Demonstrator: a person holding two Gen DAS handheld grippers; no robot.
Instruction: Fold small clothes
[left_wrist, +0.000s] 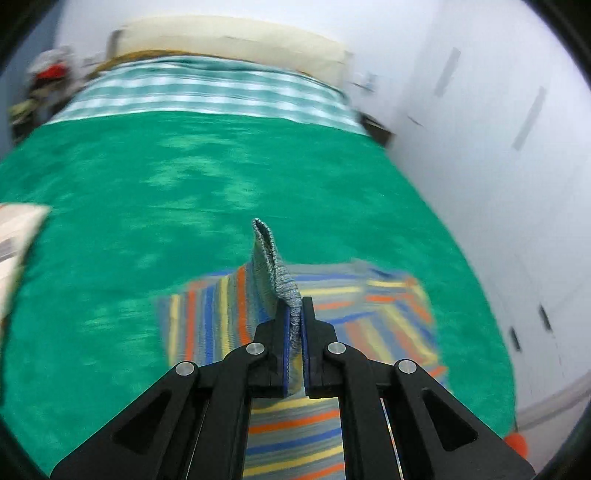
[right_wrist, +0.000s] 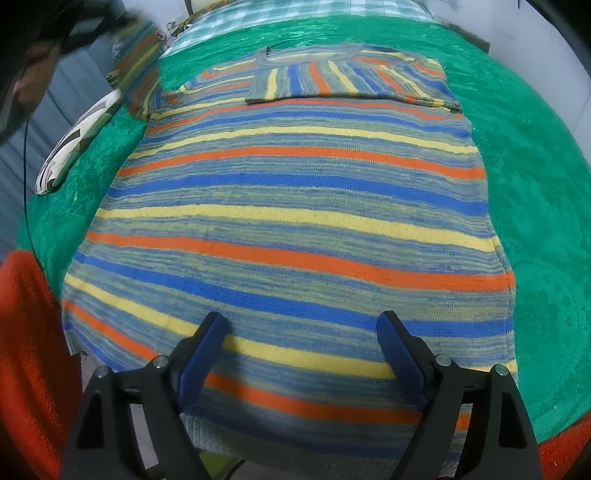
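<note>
Black linkage arms w/ blue pads fill the near edge of both views. Left hand-held gripper (left_wrist: 294, 314) is clamped on a ribbed grey-blue cuff or hem edge of the striped knit sweater (right_wrist: 295, 206), that edge standing up between the pads. Right hand-held gripper (right_wrist: 301, 321) has fingers wide apart, hovering just over the sweater's near hem, gripping nothing.

Sweater (blue, yellow, orange stripes on grey-blue knit) lies spread flat on the green fuzzy bedspread (right_wrist: 535, 192), near hem at the bed's near edge, one sleeve already folded across the far chest area. Another sleeve looks lifted at far left, prob. the bit the left side holds.

Handling, as a guess: soft, light, floppy knit, not slippery on the fuzzy cover, so it should stay put but may drag and bunch. Stretchy; best pinched at ribbed hem or cuff edges, both layers together.

Room: bed w/ teal-and-white checked sheet (left_wrist: 207, 88) at the far end, cream headboard (left_wrist: 229, 40), white wardrobe doors (left_wrist: 517, 147) at right. White patterned flat item (right_wrist: 79, 140) lies at the bed's left edge.
</note>
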